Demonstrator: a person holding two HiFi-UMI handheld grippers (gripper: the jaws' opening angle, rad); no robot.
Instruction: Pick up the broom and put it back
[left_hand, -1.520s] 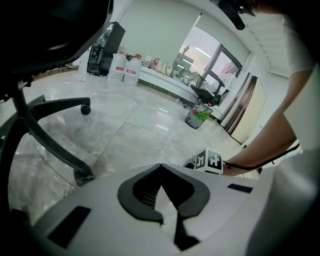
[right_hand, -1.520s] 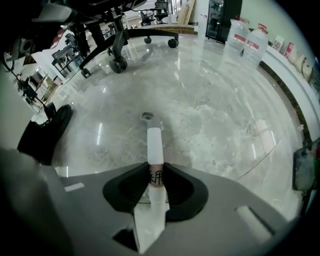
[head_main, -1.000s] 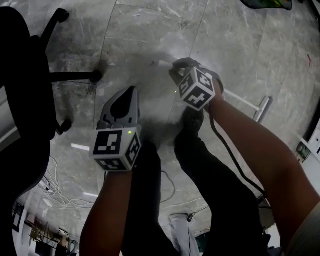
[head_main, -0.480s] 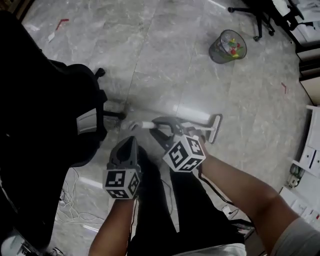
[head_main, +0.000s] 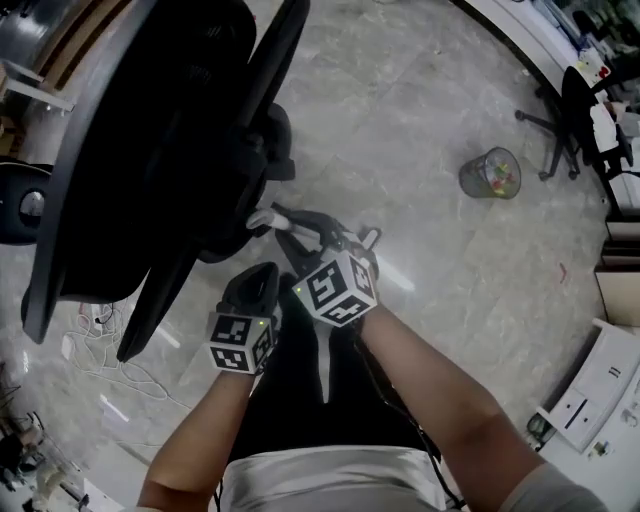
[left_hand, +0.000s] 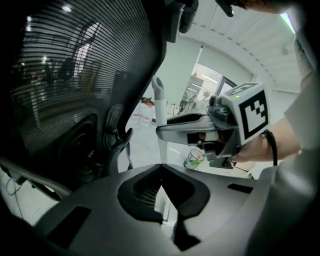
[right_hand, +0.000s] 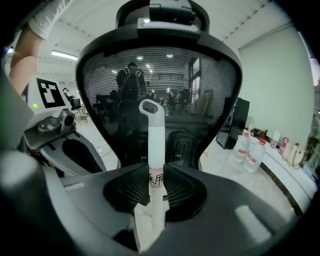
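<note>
Broom (right_hand: 151, 150) sits in my right gripper (right_hand: 156, 169); its 2 jaws are clamped on the white handle at a band of dark print, and the handle runs on past the tips to a loop end that stands in front of the mesh back of a black office chair (head_main: 170, 130); the brush end I cannot make out. My right forearm (head_main: 430, 390) reaches forward from my body, bare, with the wrist angled so that the gripper points ahead and somewhat down over the marble floor (head_main: 420, 120); its marker cube faces up at me. My left gripper (left_hand: 161, 167) hangs just beside it, on its left and nearer my body, pointing much the same way; its 2 jaws are together with nothing between them, only a sliver of floor showing through the slit behind the tips. My left forearm (head_main: 200, 440) runs roughly alongside the right one. A wire waste basket (head_main: 492, 172) stands well apart on the floor to the right; water bottles (right_hand: 252, 150) stand to the right of the chair, near a pale wall.
</note>
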